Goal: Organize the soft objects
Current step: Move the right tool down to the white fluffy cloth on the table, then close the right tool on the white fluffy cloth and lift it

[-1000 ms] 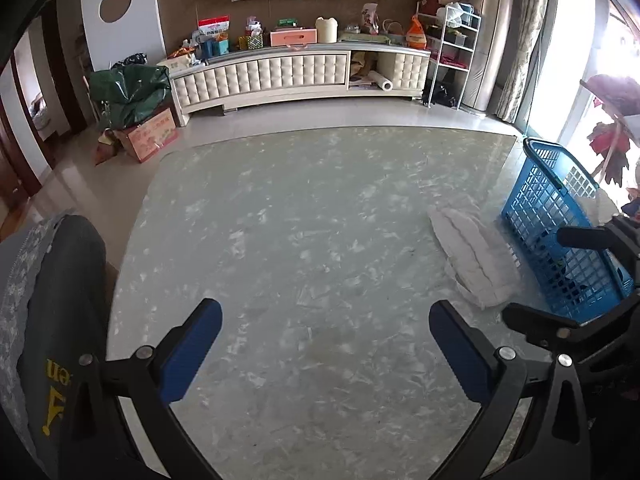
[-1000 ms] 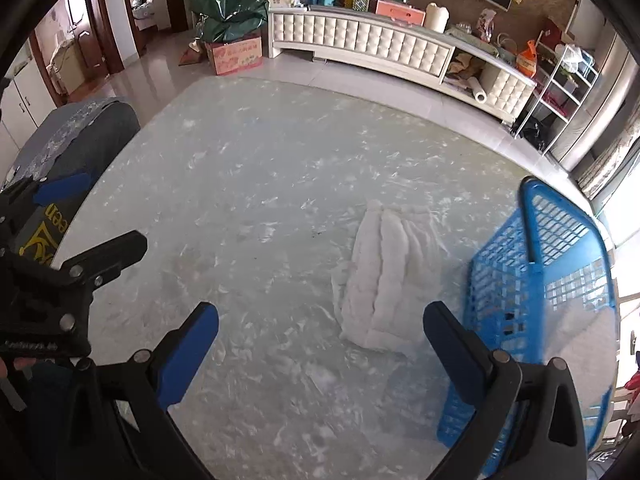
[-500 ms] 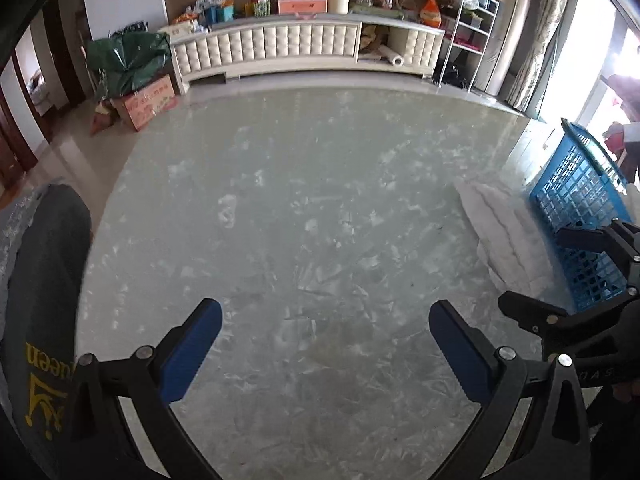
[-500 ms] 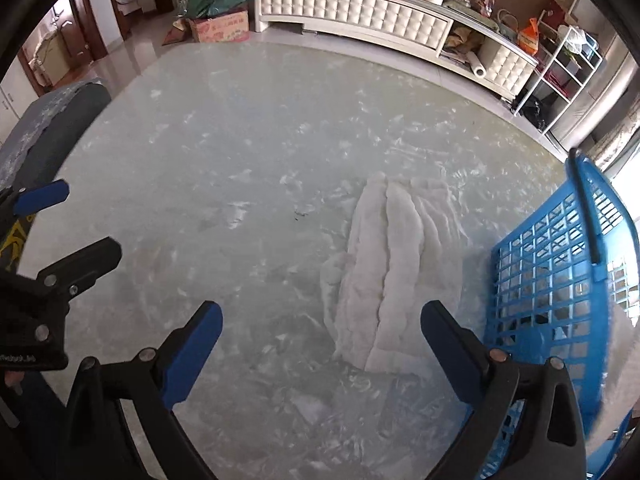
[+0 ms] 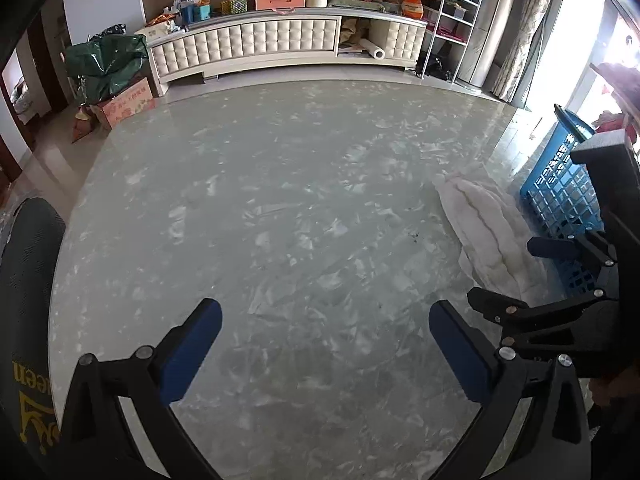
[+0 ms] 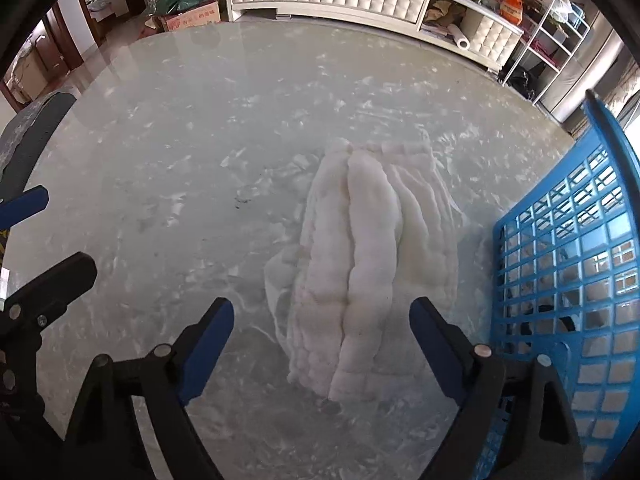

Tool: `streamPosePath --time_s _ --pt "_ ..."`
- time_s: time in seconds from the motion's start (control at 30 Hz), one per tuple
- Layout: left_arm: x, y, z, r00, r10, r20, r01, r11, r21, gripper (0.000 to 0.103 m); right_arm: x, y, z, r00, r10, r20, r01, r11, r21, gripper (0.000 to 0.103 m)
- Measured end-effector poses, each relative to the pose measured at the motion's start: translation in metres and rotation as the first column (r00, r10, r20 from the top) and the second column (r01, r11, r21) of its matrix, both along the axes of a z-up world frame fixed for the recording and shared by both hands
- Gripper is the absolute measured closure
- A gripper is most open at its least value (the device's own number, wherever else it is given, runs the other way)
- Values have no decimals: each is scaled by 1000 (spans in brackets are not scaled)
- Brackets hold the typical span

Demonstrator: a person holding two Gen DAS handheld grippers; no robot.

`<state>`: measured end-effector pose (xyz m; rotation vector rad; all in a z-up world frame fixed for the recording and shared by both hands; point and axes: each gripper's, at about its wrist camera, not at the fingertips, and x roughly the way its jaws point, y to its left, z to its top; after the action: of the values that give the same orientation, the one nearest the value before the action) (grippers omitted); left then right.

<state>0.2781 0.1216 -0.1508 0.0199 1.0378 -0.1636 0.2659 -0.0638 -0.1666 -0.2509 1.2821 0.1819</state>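
Left wrist view. At the far left edge, a dark chair back (image 5: 28, 300) with yellow lettering stands against the round marble tabletop (image 5: 280, 220). At lower centre, the left tongs (image 5: 325, 344) are released, blue pads wide apart over bare marble, nothing between them. At right of centre, a white quilted cloth (image 5: 488, 232) lies bunched on the tabletop. Just beyond it, at the right edge, stands a blue plastic basket (image 5: 560, 184); whether cloth and basket touch cannot be told. The black frame of the right tongs (image 5: 552, 280) enters from the right edge, over the near end of the cloth. In the background, upper centre, a cream tufted cabinet (image 5: 280, 44) carries assorted boxes and bottles; a white wire shelf (image 5: 448, 20) stands to its right.

Right wrist view. At the left edge, part of the left tongs' frame (image 6: 40, 292) and one blue pad are visible. At lower centre, the right tongs (image 6: 322, 338) are not gripping; the jaws are closing, and the near end of the white quilted cloth (image 6: 360, 256) lies between the pads, neither pad yet pressing on it. The cloth runs in ridged folds toward frame centre. At the right, the blue plastic basket (image 6: 568, 248) stands just beside the cloth, its lattice wall facing it, pale material showing through the openings.
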Motion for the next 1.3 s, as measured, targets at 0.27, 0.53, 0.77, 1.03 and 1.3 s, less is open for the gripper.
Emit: streamPosePath --time_s 0.27,0.53,0.77,1.03,1.3 --pt "12 -10 -12 999 -6 -33 7 999 32 0 15 -14 -11 1000 -15 -1 15 1000 22 27" --pt "18 -12 -14 999 -15 -40 16 1000 25 0 11 -23 -8 999 -31 31 30 999 36 42" --pt "18 -11 -14 999 -16 -51 16 1000 -3 0 -2 -19 0 997 -19 71 19 1000 11 75" --pt "18 -6 -8 999 -13 -38 11 999 -35 0 -12 -12 6 998 -2 66 -1 999 47 80" --pt "13 -10 8 1000 -20 -11 20 999 -30 0 -28 -6 38 994 25 103 -33 996 85 80"
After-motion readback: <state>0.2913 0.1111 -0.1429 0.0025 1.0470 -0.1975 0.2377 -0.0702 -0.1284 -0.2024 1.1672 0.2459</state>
